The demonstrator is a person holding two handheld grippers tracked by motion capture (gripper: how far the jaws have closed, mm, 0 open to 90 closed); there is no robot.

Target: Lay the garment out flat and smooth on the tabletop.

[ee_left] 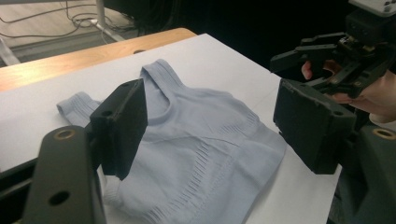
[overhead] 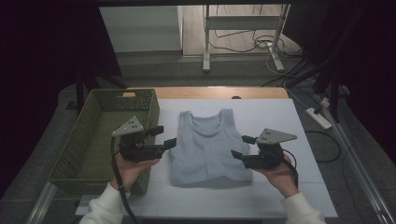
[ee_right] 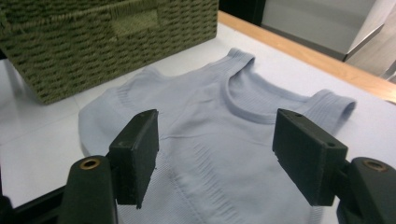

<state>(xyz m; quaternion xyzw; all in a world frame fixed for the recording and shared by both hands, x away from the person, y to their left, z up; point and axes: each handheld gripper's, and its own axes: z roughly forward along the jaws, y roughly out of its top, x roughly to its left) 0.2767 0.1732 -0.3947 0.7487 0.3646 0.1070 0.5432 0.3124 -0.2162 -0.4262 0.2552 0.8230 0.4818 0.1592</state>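
A light blue sleeveless top (overhead: 208,147) lies flat on the white table, neck toward the far edge. My left gripper (overhead: 166,136) hovers at the top's left edge, open, jaws pointing right. My right gripper (overhead: 241,146) hovers at its lower right edge, open, jaws pointing left. In the left gripper view the open jaws of the left gripper (ee_left: 210,126) frame the top (ee_left: 196,154), with the right gripper (ee_left: 327,56) beyond. In the right gripper view the right gripper (ee_right: 219,154) stands wide over the top (ee_right: 219,107), apart from the cloth.
A green woven basket (overhead: 93,135) stands at the table's left edge, beside the top; in the right gripper view the basket (ee_right: 93,42) is at the upper left. A wooden strip (overhead: 215,92) runs along the table's far edge. Cables and a metal frame lie on the floor behind.
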